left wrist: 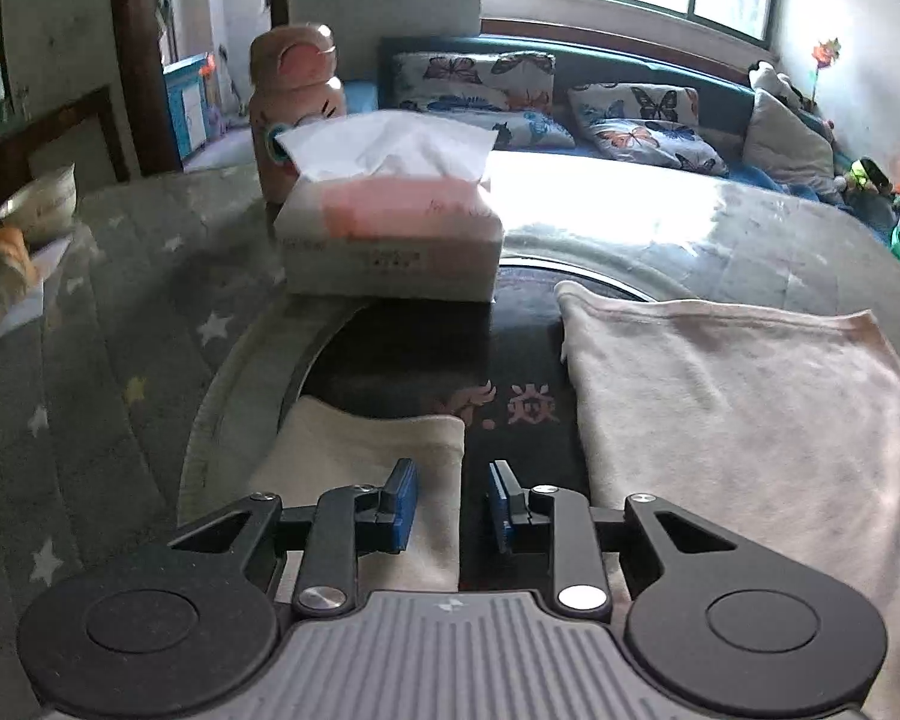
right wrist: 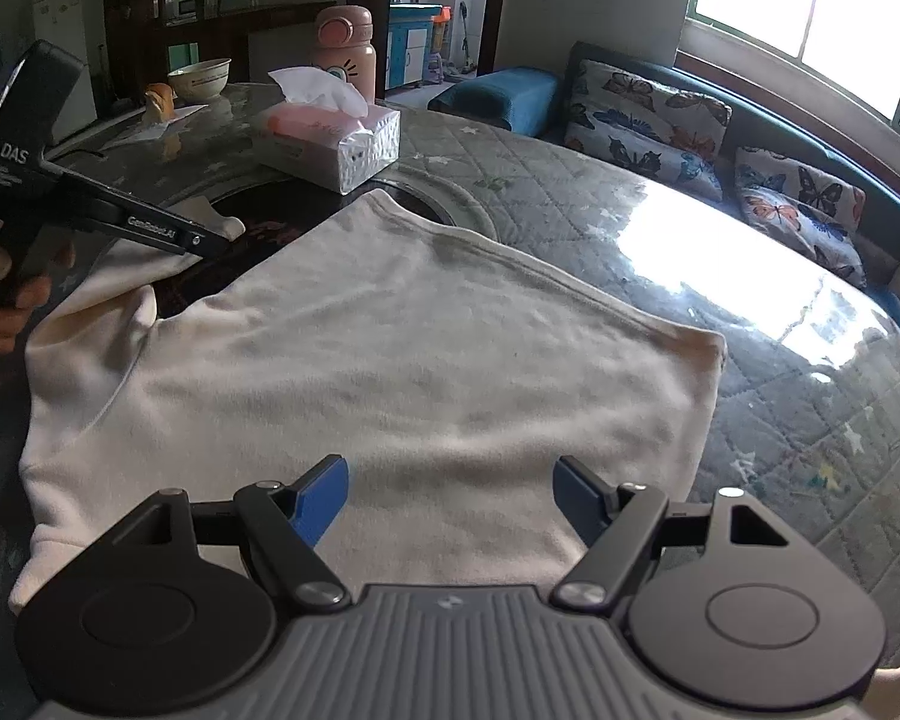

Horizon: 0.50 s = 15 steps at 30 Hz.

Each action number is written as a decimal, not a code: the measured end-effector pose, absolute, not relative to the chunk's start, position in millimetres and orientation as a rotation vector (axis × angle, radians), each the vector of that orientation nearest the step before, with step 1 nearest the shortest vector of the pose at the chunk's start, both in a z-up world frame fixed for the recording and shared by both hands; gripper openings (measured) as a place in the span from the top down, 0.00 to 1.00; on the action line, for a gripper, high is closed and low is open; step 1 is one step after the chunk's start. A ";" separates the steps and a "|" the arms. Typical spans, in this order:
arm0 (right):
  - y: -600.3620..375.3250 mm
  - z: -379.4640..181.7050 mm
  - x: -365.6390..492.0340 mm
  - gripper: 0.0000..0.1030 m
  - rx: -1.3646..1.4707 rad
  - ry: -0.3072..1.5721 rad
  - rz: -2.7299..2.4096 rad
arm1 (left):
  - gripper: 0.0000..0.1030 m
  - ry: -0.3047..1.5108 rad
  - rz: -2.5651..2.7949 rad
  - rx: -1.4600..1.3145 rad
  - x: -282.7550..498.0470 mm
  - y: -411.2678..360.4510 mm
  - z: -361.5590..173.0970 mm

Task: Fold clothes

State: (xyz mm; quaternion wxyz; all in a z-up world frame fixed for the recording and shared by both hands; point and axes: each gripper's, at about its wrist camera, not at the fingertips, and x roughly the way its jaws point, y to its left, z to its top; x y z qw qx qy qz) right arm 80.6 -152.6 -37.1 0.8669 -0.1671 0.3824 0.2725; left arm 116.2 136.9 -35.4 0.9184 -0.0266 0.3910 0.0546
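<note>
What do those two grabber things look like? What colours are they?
Both look alike. The left gripper and right gripper have blue pads on black metal link arms with silver rivets. These join two round black discs beside a ribbed grey body. Seen from the side in the right wrist view, the left one is black with white lettering, "DAS". No cables show.

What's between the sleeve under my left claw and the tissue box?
In the left wrist view, only bare dark tabletop with a pink floral print separates the cream sleeve beneath the open left claw from the tissue box.
</note>
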 end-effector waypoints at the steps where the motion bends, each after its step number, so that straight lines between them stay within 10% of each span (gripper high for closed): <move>1: -153.0 -38.1 80.8 0.25 -0.347 0.803 0.569 | 0.73 0.799 0.114 -0.044 116.9 135.7 -36.1; 6: -155.4 -40.4 80.6 0.25 -0.335 0.811 0.563 | 0.94 0.794 0.127 -0.042 119.7 142.8 -34.5; 15: -155.0 -32.6 74.5 0.25 -0.335 0.795 0.563 | 0.95 0.673 0.226 -0.144 73.3 194.1 0.4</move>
